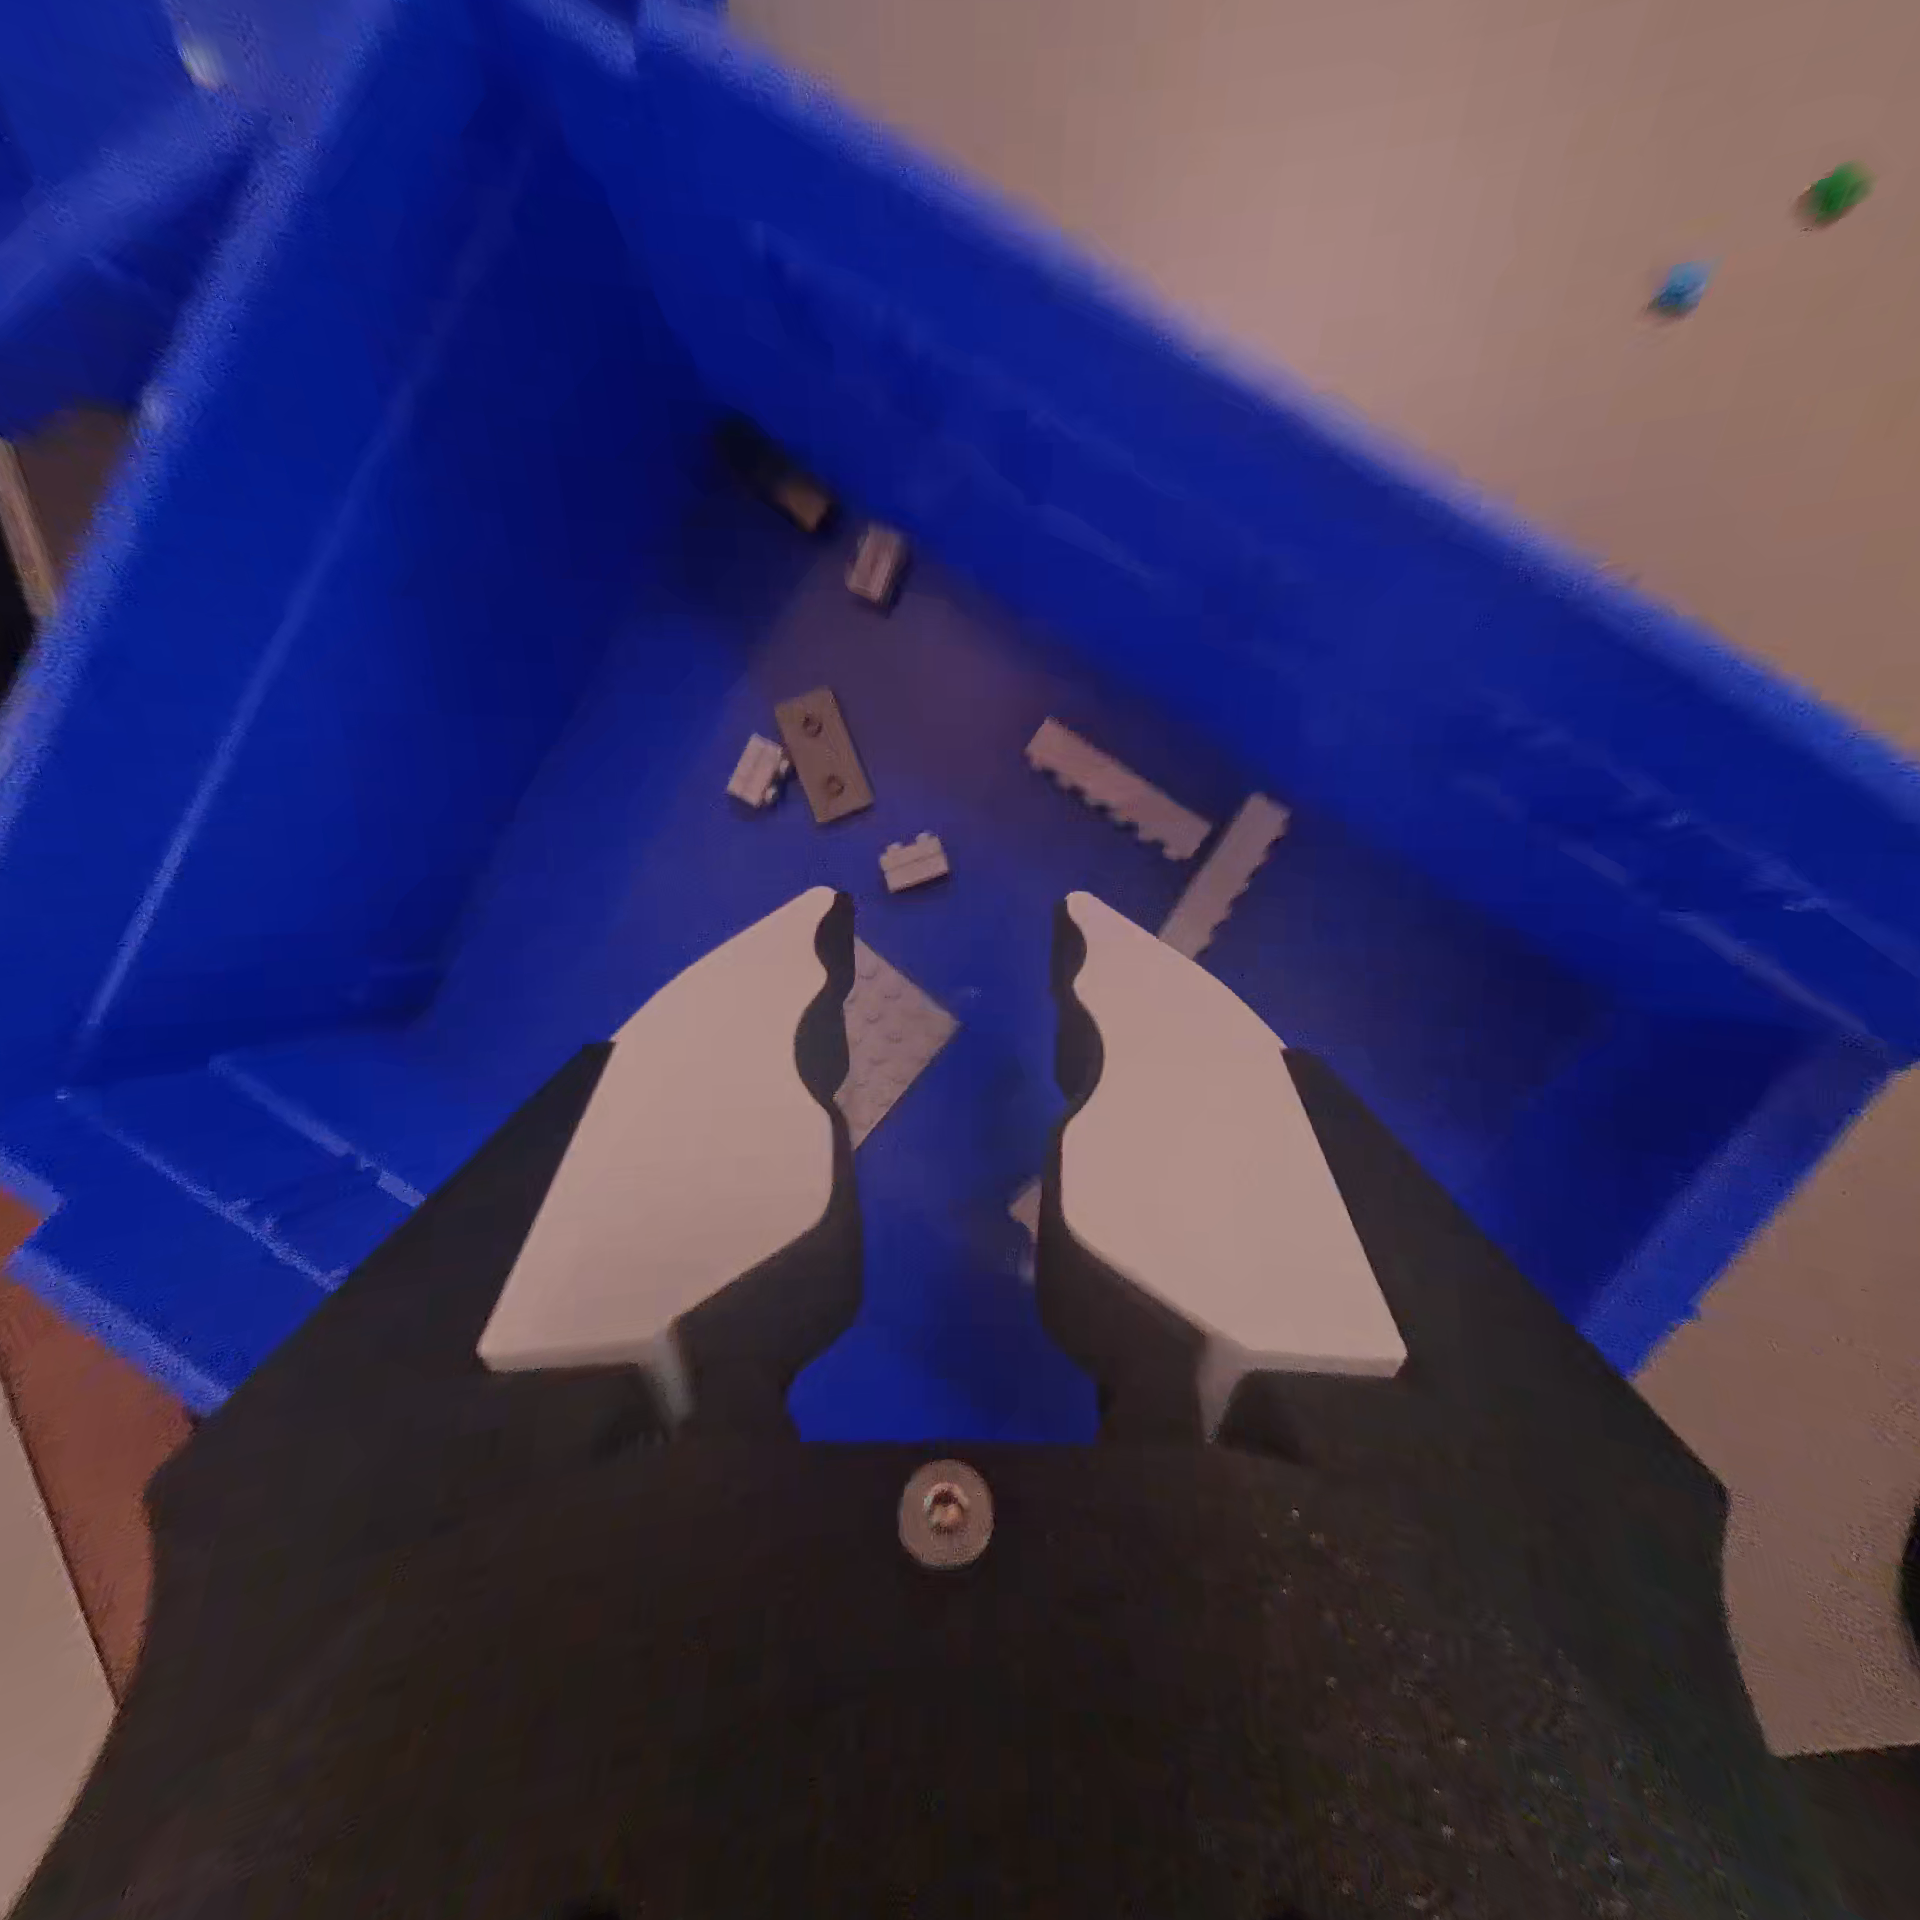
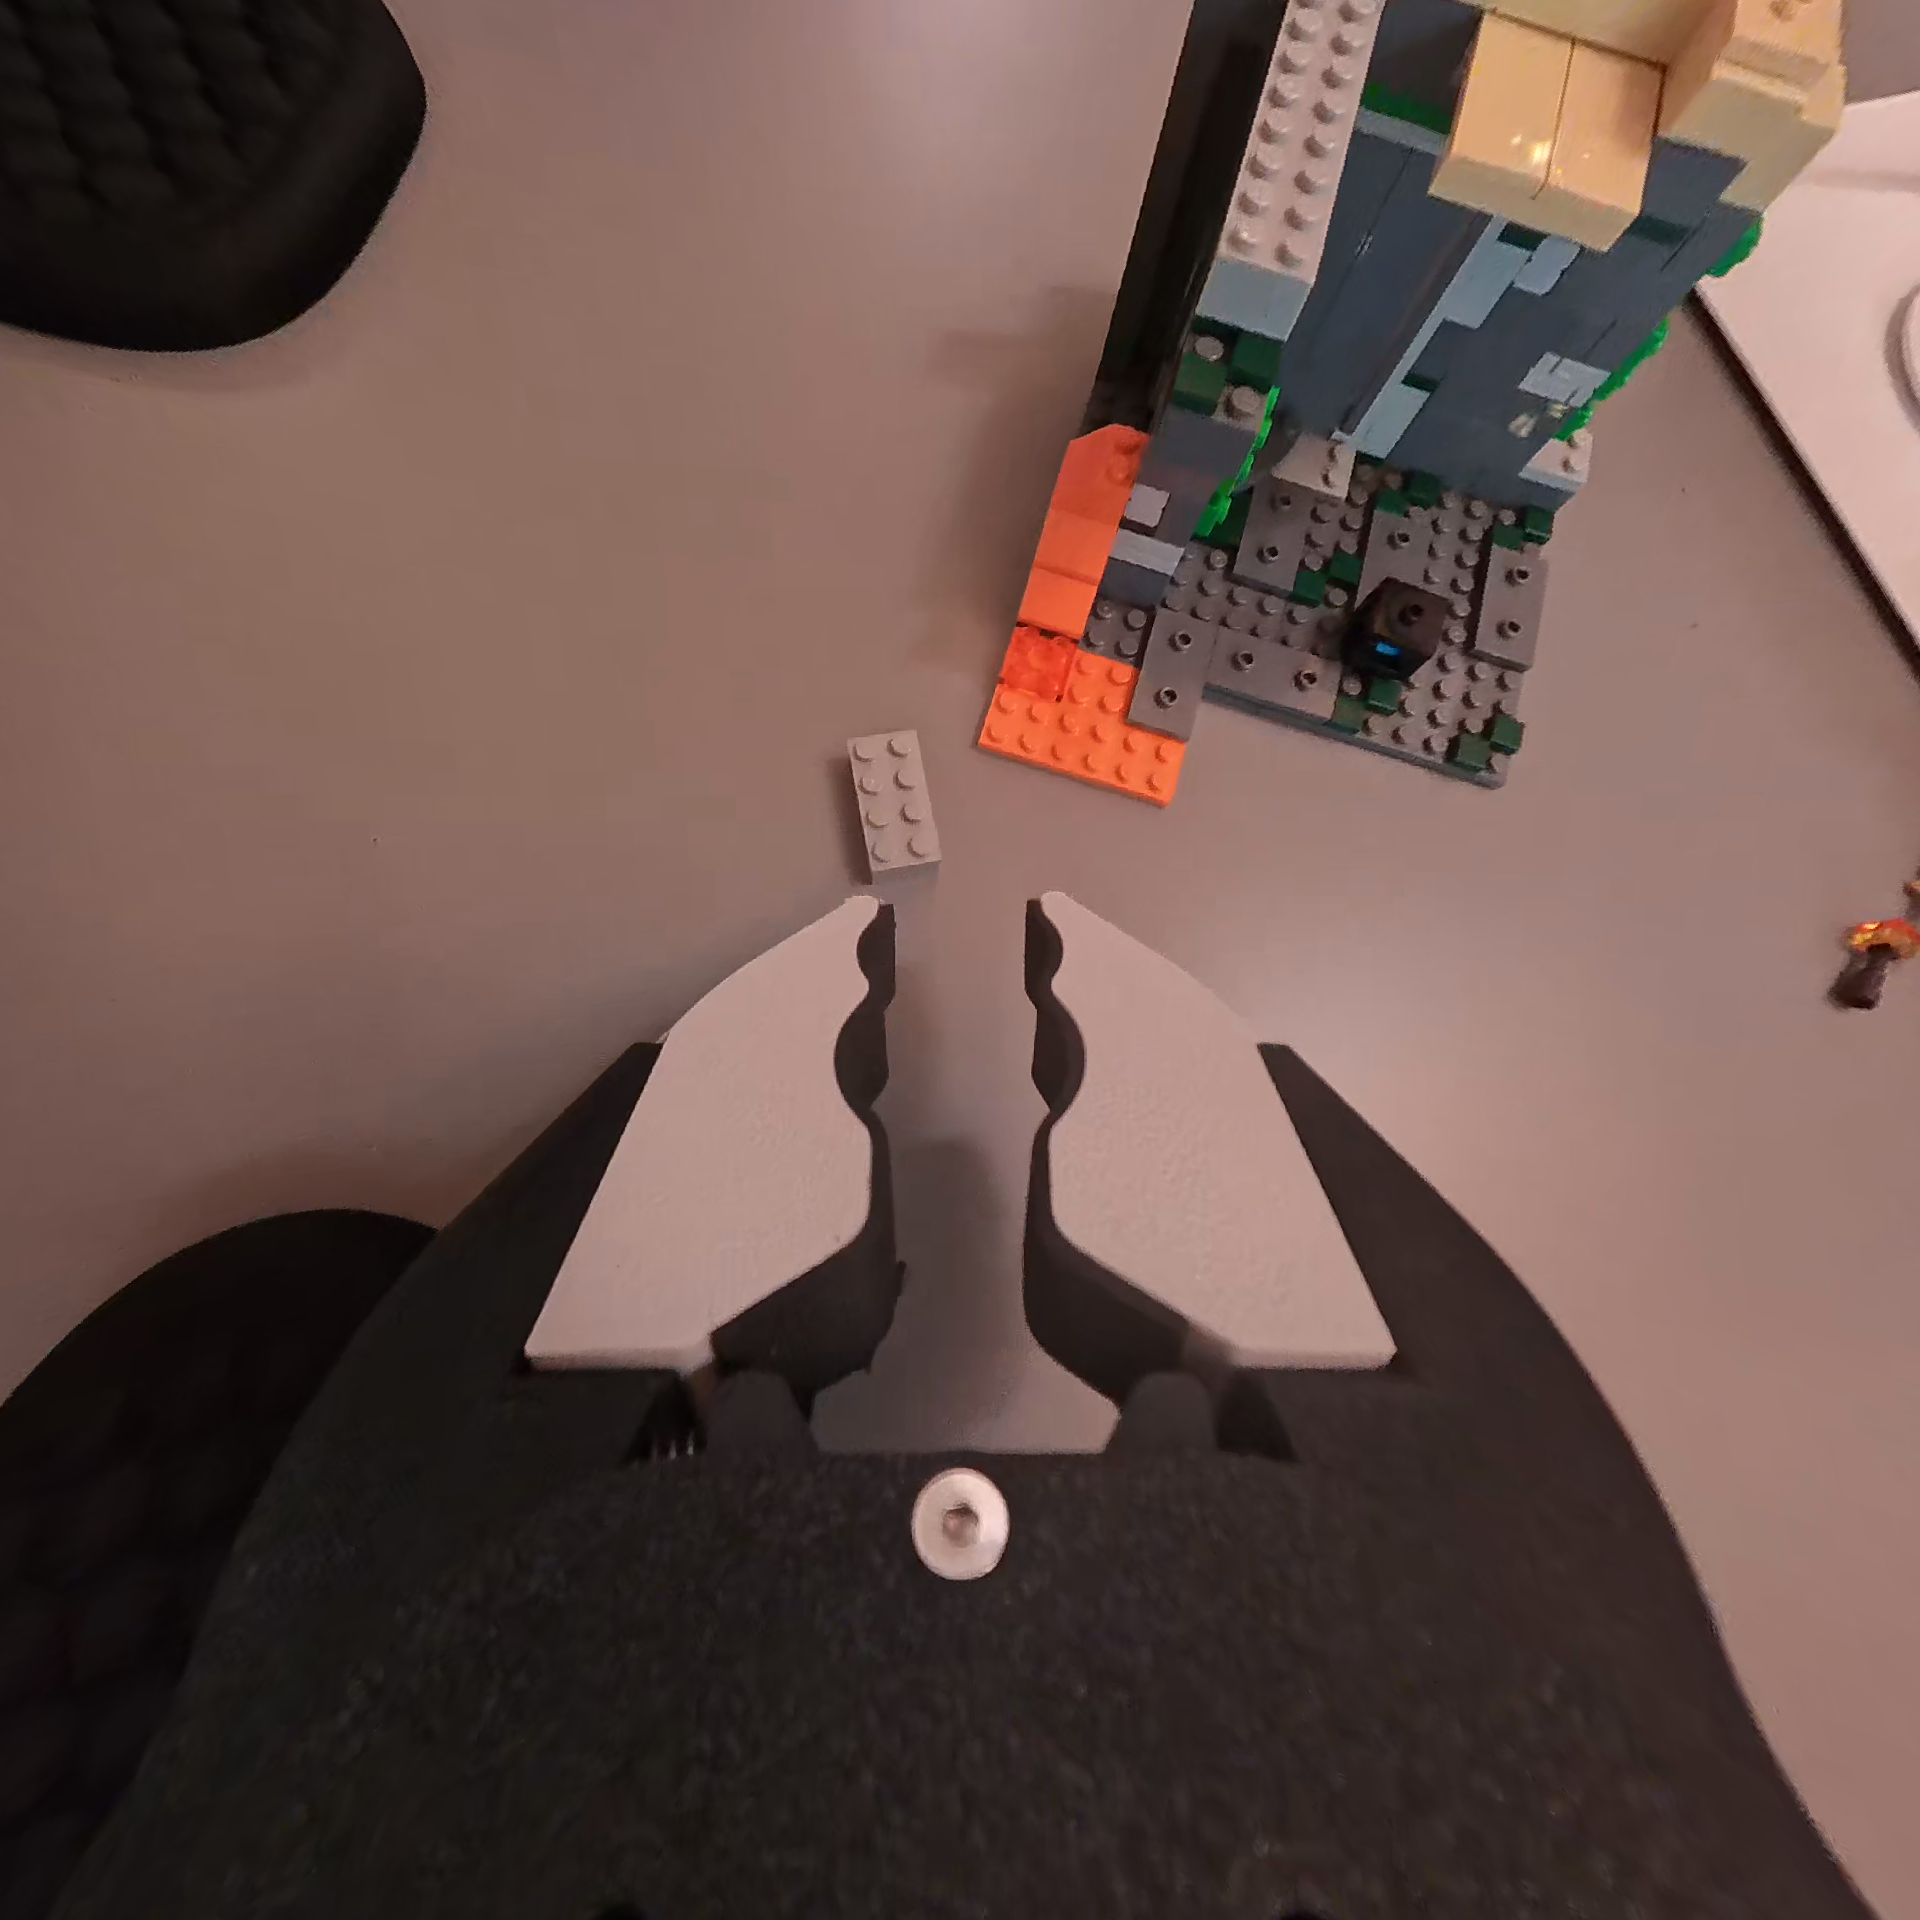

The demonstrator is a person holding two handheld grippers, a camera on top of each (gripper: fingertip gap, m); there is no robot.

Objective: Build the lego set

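The left gripper [image 1: 951,909] hung over the inside of a blue bin [image 1: 1351,540], its two fingers spread with nothing between the pads. Under it, on the bin floor, lay several small grey building pieces. A square grey plate [image 1: 894,1039] was partly hidden behind the left finger, and a small grey brick [image 1: 914,864] lay just beyond the fingertips. Farther in were a darker flat tile [image 1: 824,756] with a second small brick [image 1: 755,770] touching its side, and two long grey plates [image 1: 1117,790] close to the bin wall. The picture was a little blurred, so the finest details could not be told.

The right gripper [image 2: 961,909] was above the counter [image 2: 520,623], its fingers also apart and bare. A light grey brick [image 2: 894,805] with two rows of studs lay flat on the counter just beyond the left fingertip, not touching it and a little to the side of the gap. Near it stood a tall model of building bricks [image 2: 1403,416] on a base with an orange plate [image 2: 1091,738] at the corner. A dark cushion-like object [image 2: 177,156] lay far off at the upper left, and some tiny coloured pieces [image 2: 1881,961] at the right edge.
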